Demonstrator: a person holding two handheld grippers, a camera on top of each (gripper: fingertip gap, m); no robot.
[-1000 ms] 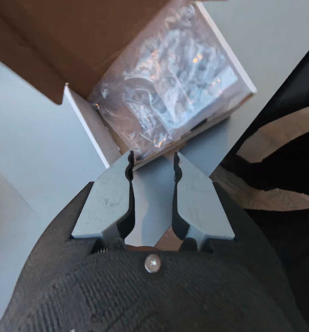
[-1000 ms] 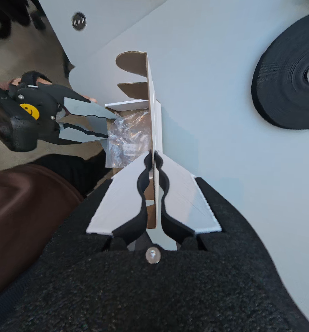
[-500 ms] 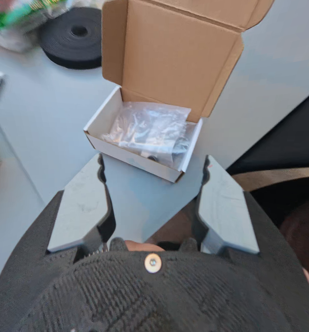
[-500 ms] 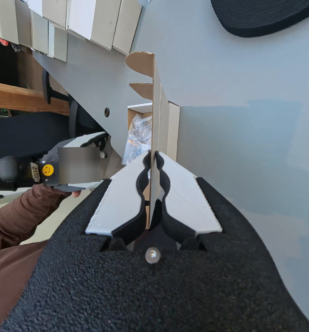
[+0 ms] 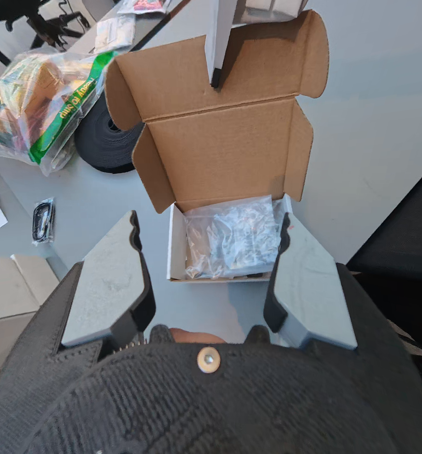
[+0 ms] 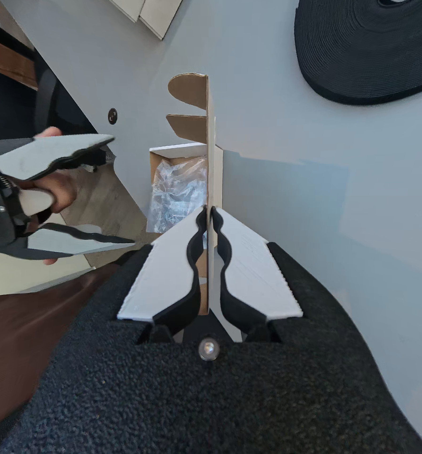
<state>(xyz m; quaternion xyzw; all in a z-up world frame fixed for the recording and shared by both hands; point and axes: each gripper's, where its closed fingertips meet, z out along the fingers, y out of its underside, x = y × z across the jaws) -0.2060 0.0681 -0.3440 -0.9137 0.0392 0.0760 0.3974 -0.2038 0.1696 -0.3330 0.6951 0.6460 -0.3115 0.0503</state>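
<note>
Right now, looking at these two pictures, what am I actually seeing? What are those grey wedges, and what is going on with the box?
No robot here: a person holds a two-finger gripper in each hand, with a camera looking along its fingers. One picture is from the left gripper, which hangs open above the box on the grey table. The other is from the right gripper, shut on the raised lid, holding it up. Inside the box lies a clear bag. Nearby on the table are a black tape roll, a green-edged packet and a small black pouch.
</note>
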